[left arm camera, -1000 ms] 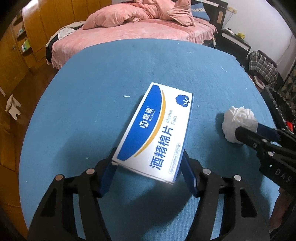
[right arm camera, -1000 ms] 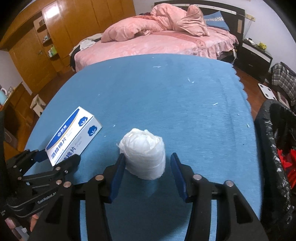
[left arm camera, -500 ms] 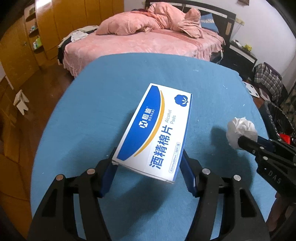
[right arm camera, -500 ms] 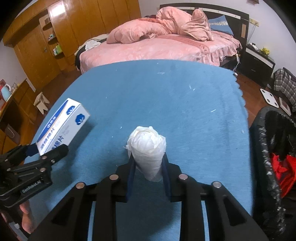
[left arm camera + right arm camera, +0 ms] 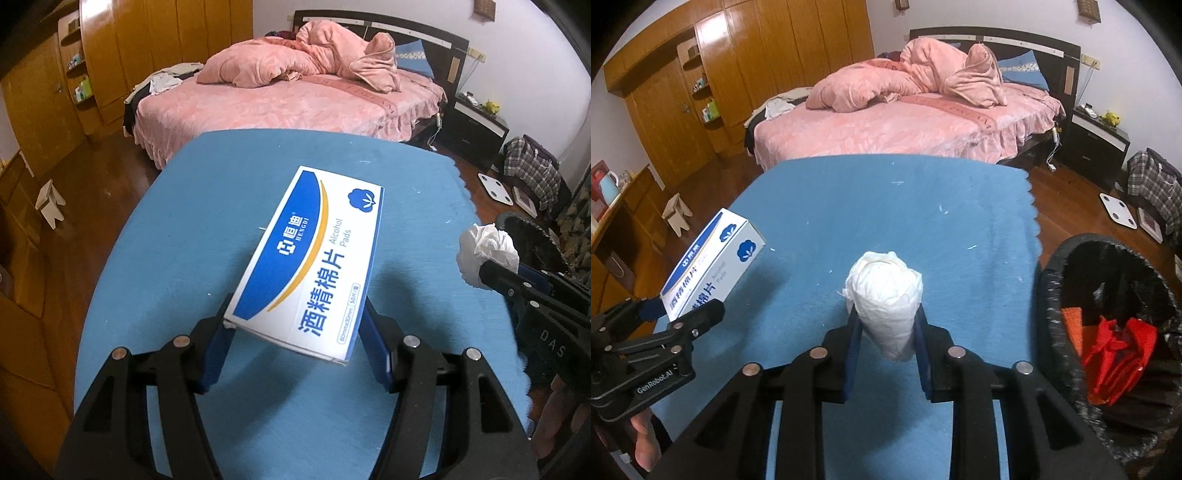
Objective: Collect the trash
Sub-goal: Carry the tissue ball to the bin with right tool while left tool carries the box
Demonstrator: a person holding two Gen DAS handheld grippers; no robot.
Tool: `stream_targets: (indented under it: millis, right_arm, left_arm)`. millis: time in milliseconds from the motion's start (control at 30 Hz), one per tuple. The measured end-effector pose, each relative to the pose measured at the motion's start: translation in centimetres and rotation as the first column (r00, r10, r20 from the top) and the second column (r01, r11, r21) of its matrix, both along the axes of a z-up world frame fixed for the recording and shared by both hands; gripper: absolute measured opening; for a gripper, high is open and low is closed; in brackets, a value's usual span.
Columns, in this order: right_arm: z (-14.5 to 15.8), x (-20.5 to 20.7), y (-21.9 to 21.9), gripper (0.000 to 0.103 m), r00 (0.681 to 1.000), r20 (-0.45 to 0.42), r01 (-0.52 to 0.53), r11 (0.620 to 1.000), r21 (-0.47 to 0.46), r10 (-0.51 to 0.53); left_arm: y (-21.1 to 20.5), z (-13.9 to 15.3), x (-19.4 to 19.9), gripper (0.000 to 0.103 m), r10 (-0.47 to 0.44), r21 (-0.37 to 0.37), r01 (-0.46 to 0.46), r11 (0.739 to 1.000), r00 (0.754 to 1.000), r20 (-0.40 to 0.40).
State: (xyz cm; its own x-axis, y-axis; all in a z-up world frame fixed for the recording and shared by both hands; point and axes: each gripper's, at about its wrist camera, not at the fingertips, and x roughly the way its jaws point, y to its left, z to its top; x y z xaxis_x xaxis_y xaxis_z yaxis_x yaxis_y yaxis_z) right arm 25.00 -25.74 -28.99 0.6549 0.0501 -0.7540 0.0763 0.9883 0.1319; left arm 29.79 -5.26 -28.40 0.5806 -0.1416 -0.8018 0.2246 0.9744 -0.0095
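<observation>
left gripper (image 5: 295, 343): clamped on box (image 5: 314, 258), frame centre, raised off blue table (image 5: 177, 221) | right gripper (image 5: 886, 343): just closed, clamped on paper wad (image 5: 886, 299), lower centre | bin (image 5: 1049, 295): right edge

Both grippers, the left gripper (image 5: 295, 347) and right gripper (image 5: 886, 354), are black with blue pads and silver screws.
</observation>
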Motion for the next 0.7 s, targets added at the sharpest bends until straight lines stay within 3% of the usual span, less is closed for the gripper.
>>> stream_targets:
  millis: [700]
  right_arm:
    - [4.4,-8.1,-8.4,0.027,0.997,0.053,0.062,0.997,-0.055,-0.059]
  left_arm:
    - [-8.7,3.6,-7.1,0.062,-0.031,-0.002,0.031,1.0,0.999,0.01]
